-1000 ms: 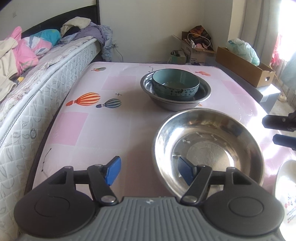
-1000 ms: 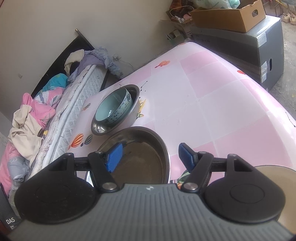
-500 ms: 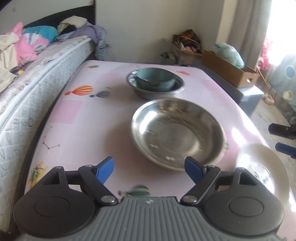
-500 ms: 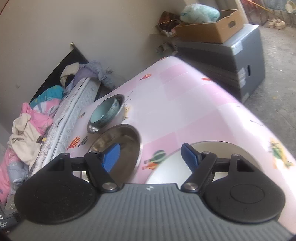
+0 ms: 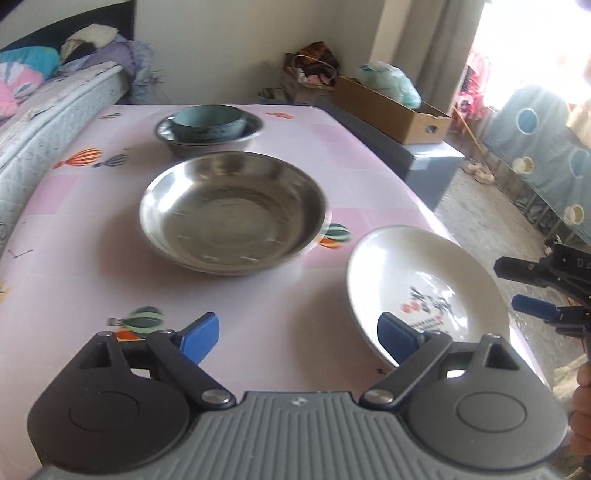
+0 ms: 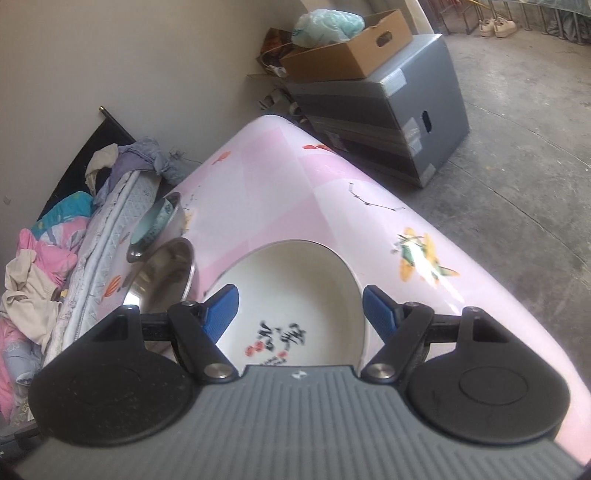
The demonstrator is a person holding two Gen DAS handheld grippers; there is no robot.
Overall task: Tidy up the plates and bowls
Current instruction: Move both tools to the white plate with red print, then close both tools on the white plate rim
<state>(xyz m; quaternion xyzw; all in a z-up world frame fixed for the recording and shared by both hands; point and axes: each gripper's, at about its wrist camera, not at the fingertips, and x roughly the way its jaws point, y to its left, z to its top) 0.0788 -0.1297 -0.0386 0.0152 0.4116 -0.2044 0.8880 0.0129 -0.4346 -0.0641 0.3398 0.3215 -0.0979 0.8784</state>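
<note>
- A bed [image 5: 55, 107] with a quilted white mattress runs along the left edge of the surface, heaped with pink, teal and lilac clothes [image 6: 40, 258] at its far end.
- The surface [image 5: 92, 258], under a pink checked cloth printed with hot-air balloons, carries all the dishes.
- The left tongs [image 5: 297, 334] hang above the bare cloth at the near edge. Their blue pads are far apart and the jaws are opening, with nothing between them.
- At the far end, a small teal ceramic bowl [image 5: 208, 118] sits nested inside a small steel bowl [image 5: 210, 142].
- Just nearer than that pair, close to it but apart, a large shallow stainless-steel basin [image 5: 232, 210] stands empty at the middle of the surface.
- To the right of the basin and nearer, close to the right edge, lies a white ceramic plate [image 5: 424, 291] with black brush lettering and red blossoms. The right pad of the left tongs overlaps its near-left rim in the left wrist view; whether they touch cannot be told.
- The right tongs [image 6: 299, 314] hover over that plate with wide jaws, one pad on each side of its near portion, neither pressing on it. From the left wrist view they show at the far right edge, beside the plate's right rim.
- Beyond the surface on the right stand a grey cabinet [image 6: 406, 107], and on it a cardboard box [image 6: 351, 51] holding a pale green plastic bag [image 6: 325, 18].
</note>
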